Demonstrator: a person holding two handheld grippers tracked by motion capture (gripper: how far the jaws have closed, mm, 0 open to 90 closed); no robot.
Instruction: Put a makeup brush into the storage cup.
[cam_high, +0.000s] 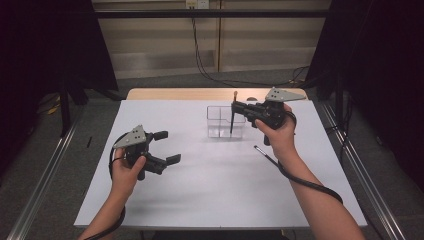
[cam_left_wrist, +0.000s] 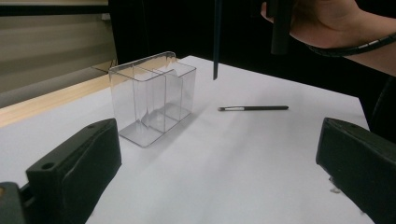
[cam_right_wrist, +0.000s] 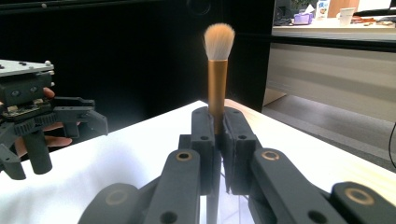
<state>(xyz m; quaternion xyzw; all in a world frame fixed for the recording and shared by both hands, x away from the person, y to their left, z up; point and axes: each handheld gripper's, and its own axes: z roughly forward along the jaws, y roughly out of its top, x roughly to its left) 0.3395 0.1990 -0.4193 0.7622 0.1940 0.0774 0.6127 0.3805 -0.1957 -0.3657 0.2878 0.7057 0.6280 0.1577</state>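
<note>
Right gripper (cam_high: 234, 106) is up at about one o'clock on the bench (cam_high: 210, 200), jaws clamped tight on a makeup brush (cam_right_wrist: 218, 70), and the brush hangs upright, bristles on top, handle tip pointing down over the clear organizer (cam_high: 225, 121). In the right gripper view the jaws pinch the gold ferrule just under the fluffy head, a sound spot: it looks like stiff metal, no give, while the bristles above are soft and would splay if squeezed. I'd call the brush light and slim, its dark handle smooth enough to slide if the hold slackens, so it wants a firm, level pinch. The organizer looks like thin hard plastic, light and easy to nudge or tip with a careless bump; its dividers make narrow slots, so the handle needs to come down straight. Left gripper (cam_high: 166, 147) sits at about eight o'clock, jaws spread wide, holding nothing, well apart from the organizer. A second, thinner brush (cam_left_wrist: 252, 108) lies flat on the bench at about three o'clock, just right of the organizer and beneath the right wrist; low and slender, best taken mid-handle. No brand, label or lettering reads on either brush, the organizer or the grippers.
</note>
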